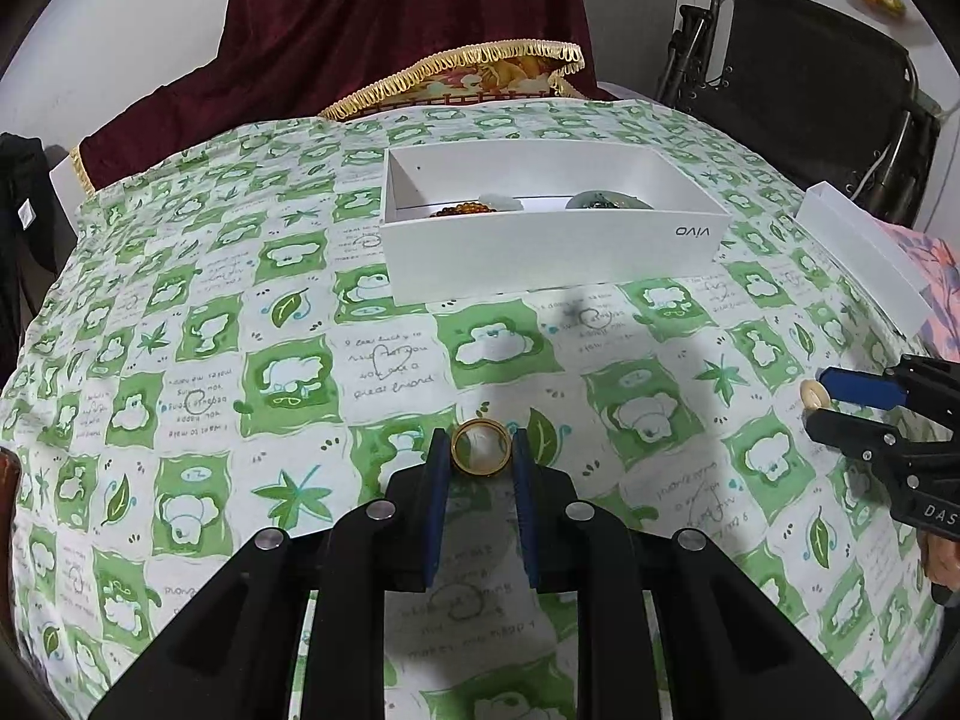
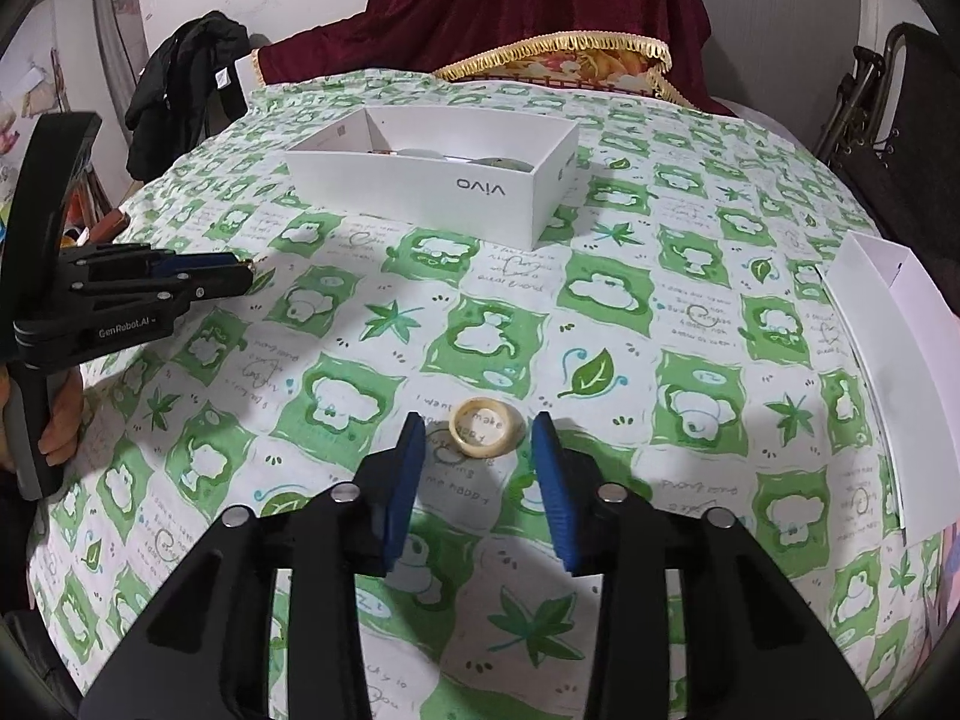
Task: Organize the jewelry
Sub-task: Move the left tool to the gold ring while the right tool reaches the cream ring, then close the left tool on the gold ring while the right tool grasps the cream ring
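Note:
My left gripper point(image 1: 480, 447) is shut on a gold ring point(image 1: 457, 455), which stands upright between the blue pads just above the green patterned cloth point(image 1: 240, 360). From the right wrist view the same gripper point(image 2: 246, 270) shows at the left, held by a hand. A cream ring point(image 2: 483, 449) lies flat on the cloth between the fingers of my right gripper point(image 2: 478, 426), with a gap on each side, so it is open. Further back stands an open white box point(image 1: 540, 240) point(image 2: 420, 192) holding an amber bead bracelet point(image 1: 462, 211) and a dark green piece point(image 1: 606, 199).
A white box lid point(image 1: 864, 252) point(image 2: 882, 372) lies at the table's right edge. A dark red cloth with gold fringe point(image 1: 456, 60) drapes behind the table. A black folded chair point(image 1: 810, 90) stands at the back right, and a black garment point(image 2: 186, 78) hangs at the left.

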`<action>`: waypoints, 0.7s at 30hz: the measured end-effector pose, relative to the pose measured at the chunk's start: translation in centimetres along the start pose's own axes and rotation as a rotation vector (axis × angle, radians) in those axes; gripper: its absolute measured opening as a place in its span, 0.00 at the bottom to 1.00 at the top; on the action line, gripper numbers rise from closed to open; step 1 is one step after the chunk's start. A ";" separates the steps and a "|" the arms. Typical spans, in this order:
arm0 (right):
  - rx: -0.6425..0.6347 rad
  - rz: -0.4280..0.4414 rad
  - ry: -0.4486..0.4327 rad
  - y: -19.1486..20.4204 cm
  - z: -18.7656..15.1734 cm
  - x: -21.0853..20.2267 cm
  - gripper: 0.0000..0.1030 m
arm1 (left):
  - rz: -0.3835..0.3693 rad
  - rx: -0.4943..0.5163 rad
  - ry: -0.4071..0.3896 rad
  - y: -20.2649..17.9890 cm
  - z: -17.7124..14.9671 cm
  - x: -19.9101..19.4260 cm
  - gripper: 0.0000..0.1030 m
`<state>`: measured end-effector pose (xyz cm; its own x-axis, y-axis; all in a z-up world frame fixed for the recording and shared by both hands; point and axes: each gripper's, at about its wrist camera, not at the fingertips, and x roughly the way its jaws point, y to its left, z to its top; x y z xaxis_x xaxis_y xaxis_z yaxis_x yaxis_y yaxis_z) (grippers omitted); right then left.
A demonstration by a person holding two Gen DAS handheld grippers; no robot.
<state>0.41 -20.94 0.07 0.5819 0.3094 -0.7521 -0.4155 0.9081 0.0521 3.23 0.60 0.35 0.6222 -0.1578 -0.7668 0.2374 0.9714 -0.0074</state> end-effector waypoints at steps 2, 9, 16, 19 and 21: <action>-0.001 -0.001 0.001 0.1 0.1 0.1 0.34 | -0.004 0.002 0.000 0.0 0.0 0.0 0.24; 0.003 0.000 -0.003 0.0 0.1 0.0 0.21 | -0.016 0.000 -0.002 0.0 -0.1 0.0 0.28; 0.000 0.000 -0.002 -0.1 0.1 0.0 0.21 | -0.009 -0.018 -0.002 0.2 0.1 0.1 0.28; 0.000 0.000 -0.002 0.0 0.1 0.0 0.21 | -0.006 -0.011 -0.002 0.0 0.2 0.1 0.28; 0.000 0.000 -0.003 0.0 0.1 0.0 0.21 | -0.011 0.002 -0.004 -0.3 0.2 0.1 0.24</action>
<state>0.53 -20.93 0.12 0.5838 0.3100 -0.7504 -0.4153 0.9082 0.0521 3.39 0.30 0.43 0.6224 -0.1697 -0.7641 0.2460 0.9692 -0.0149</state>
